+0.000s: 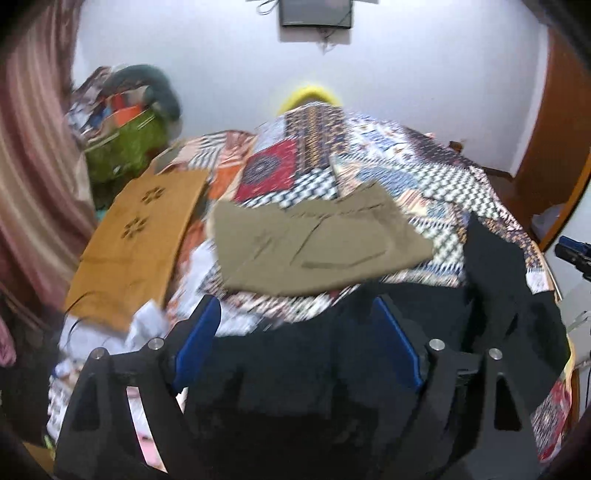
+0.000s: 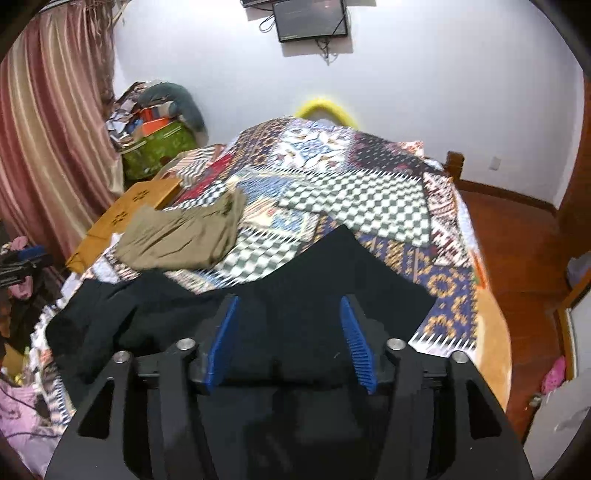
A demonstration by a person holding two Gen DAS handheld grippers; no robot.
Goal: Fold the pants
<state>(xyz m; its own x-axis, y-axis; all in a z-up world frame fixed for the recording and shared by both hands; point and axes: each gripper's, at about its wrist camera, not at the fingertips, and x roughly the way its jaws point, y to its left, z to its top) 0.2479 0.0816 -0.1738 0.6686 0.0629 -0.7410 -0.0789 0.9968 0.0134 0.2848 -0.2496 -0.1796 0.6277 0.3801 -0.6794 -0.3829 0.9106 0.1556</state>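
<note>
Covering nearly the whole scene, a bed under a patchwork quilt (image 2: 354, 199) of checks, diamonds and zigzags runs away from both cameras toward a white wall (image 2: 424, 85), where a dark screen (image 2: 312, 20) hangs high up. A striped pink and cream curtain (image 2: 48, 140) fills the left side, and reddish wooden floor (image 2: 517, 251) shows to the right of the bed.

On the near end of the quilt lies a pair of black pants (image 2: 325, 273), spread out in loose folds; the cloth runs up to a peak in the right wrist view and drops out of sight beneath both grippers. Beyond it to the left rests an olive-green garment (image 1: 317, 243), folded flat into a rough rectangle, apart from the black cloth in the right view. Left of that, at the bed's edge, lies a mustard-brown cloth (image 1: 136, 243) with cut-out flower shapes. A green bag (image 2: 159, 147) heaped with odds and ends stands in the far left corner, and a yellow curved object (image 2: 325, 107) peeks over the far end of the bed.

The left gripper (image 1: 295, 314) has its blue-padded fingers (image 1: 197, 343) spread wide above the black pants, nothing pinched between them. The right gripper (image 2: 290, 314) is likewise parted, its ribbed blue pads (image 2: 356, 343) on either side of the dark cloth without pressing it.
</note>
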